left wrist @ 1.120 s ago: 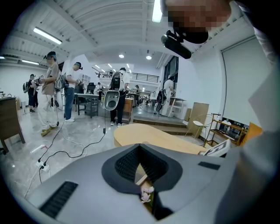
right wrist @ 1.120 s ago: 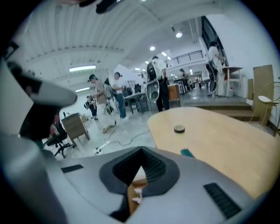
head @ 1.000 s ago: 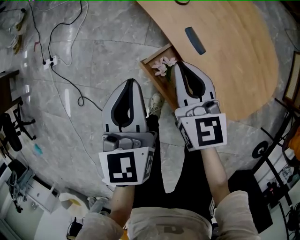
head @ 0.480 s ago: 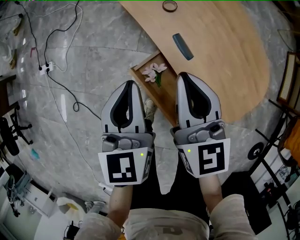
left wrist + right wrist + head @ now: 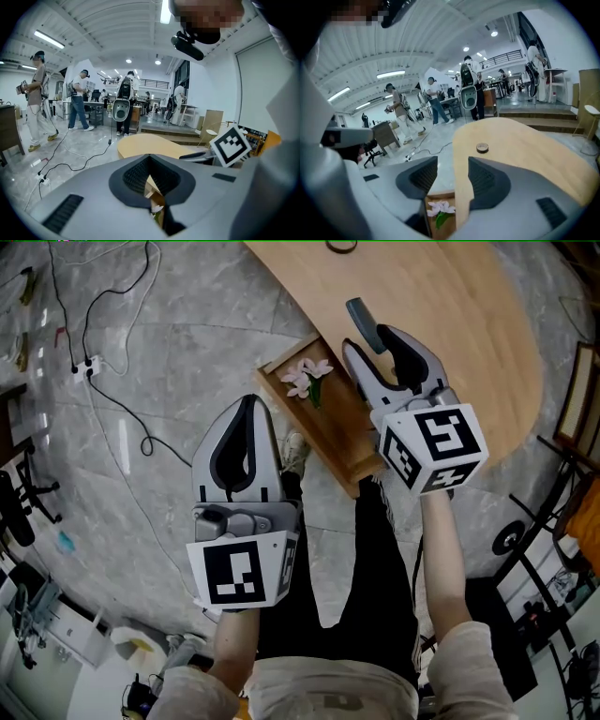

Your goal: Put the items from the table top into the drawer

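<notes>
In the head view a wooden table (image 5: pixel 478 306) has an open drawer (image 5: pixel 335 432) under its edge, with a pink flower (image 5: pixel 307 377) lying inside. A dark oblong item (image 5: pixel 360 317) lies on the table top, and a small ring (image 5: pixel 340 245) sits further back. My right gripper (image 5: pixel 371 341) hovers over the table edge just short of the dark item; its jaws are opening with nothing between them. In the right gripper view the ring (image 5: pixel 482 148) and flower (image 5: pixel 440 208) show past the gripper (image 5: pixel 452 163). My left gripper (image 5: pixel 248 401) is shut and empty above the floor, left of the drawer.
Cables and a power strip (image 5: pixel 90 364) lie on the marble floor at left. An office chair (image 5: pixel 21 507) stands at the left edge. The person's shoe (image 5: pixel 294 453) is beside the drawer. Several people (image 5: pixel 77 101) stand far off in the hall.
The right gripper drew back from the flower in the drawer, then swung forward and right to the table edge near the dark item, and its jaws parted. The left gripper barely moved.
</notes>
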Motion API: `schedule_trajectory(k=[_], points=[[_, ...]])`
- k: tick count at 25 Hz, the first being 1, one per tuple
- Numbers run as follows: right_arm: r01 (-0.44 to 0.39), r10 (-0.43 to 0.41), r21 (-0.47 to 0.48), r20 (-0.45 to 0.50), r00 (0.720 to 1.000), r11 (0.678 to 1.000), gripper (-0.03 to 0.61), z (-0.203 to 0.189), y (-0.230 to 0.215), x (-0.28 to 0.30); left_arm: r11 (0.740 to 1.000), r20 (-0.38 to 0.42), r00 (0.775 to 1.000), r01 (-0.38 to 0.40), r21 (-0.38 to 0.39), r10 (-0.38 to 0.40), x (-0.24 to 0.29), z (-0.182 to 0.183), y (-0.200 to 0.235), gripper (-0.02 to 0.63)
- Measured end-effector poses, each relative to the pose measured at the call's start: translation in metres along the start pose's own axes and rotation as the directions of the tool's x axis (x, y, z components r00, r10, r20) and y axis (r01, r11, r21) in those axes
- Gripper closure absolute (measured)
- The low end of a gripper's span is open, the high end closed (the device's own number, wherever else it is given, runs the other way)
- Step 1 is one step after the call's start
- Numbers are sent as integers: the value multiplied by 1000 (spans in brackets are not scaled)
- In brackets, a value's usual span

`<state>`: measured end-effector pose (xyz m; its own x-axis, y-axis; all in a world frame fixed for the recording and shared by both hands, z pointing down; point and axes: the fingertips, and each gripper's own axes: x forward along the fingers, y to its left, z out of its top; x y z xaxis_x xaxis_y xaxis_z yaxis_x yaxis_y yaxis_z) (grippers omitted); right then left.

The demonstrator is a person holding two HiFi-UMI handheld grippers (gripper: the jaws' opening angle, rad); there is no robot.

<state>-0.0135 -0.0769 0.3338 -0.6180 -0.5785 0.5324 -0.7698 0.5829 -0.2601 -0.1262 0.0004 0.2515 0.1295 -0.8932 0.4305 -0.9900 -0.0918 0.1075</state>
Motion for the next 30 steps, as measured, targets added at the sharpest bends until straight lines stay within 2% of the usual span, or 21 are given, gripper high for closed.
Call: schedule_trajectory(k=[3,6,10,13,17,21,25,30], points=[[9,-17,-42,-172,985,999,360,-35,-32,32,1000,-3,1000,-1,2,1,1,-3,1,607],[9,-43,-100,-347,937,995,359,-74,-61,58,1000,-7,1000,-3,-7,3,3,-6,2,607],[16,-74,-125,-474,878,992,359,-106,-84,74,1000,-13,1000,-2,5,3,4,-9,5,607],[22,-82,-119,-523,848,993,359,-120,-92,79,1000,-19,1000,-9,6,9,5,-11,7,607],[41,-102,-123,-546,832,992,360,-122,-99,79,1000,-20,1000,-11,3,12,7,-12,8,607],[55,-165,-204,-572,804,977,360,-124,-98,80,1000,-21,1000,-9,-2,9,7,-12,7,607],[65,-189,-224,-593,783,972,360,-125,-97,79,1000,-15,1000,-6,-19,5,8,-10,2,607],[43,-178,-229,-610,773,972,370,-125,-95,80,1000,-13,1000,-4,-24,4,8,-11,-2,607]])
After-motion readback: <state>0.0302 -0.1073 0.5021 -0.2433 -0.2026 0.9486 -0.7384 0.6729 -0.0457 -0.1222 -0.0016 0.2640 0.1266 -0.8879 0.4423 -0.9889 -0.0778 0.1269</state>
